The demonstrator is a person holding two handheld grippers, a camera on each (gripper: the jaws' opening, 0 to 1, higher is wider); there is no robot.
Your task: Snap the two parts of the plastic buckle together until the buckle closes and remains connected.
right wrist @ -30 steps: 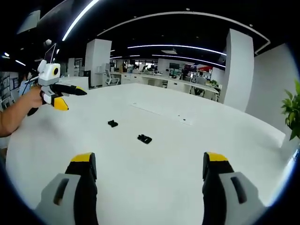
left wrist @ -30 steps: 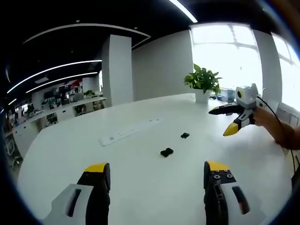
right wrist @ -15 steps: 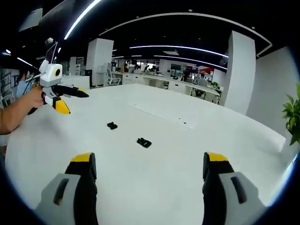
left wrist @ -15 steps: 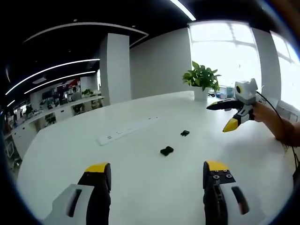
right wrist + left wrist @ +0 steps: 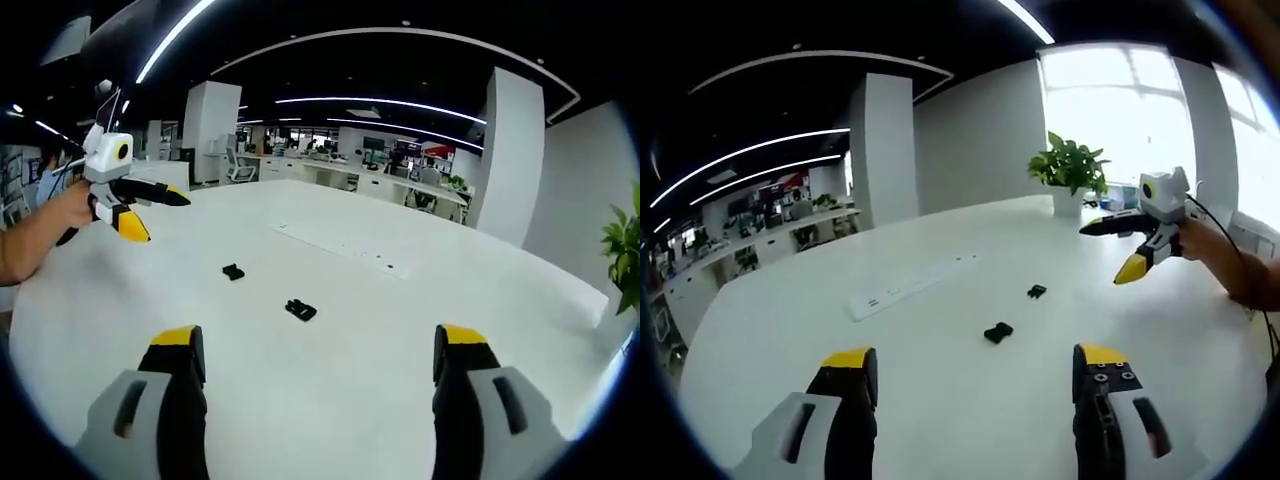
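Note:
Two small black buckle parts lie apart on the white table (image 5: 940, 420). In the left gripper view the nearer part (image 5: 998, 332) sits ahead of my left gripper (image 5: 975, 362), and the other part (image 5: 1037, 292) lies further off to the right. My left gripper is open and holds nothing. A hand holds my right gripper (image 5: 1118, 248) open above the table at the right. In the right gripper view one part (image 5: 300, 310) lies ahead of my open, empty right gripper (image 5: 320, 352). The second part (image 5: 233, 271) lies further left, below the raised left gripper (image 5: 160, 218).
A flat white power strip (image 5: 910, 288) (image 5: 340, 250) lies on the table beyond the buckle parts. A potted plant (image 5: 1072, 170) stands at the far edge by the window. Office desks and a pillar fill the background.
Both cameras have shifted a little, so the buckle parts sit slightly lower in each view. The parts lie where they were. Both grippers are still open.

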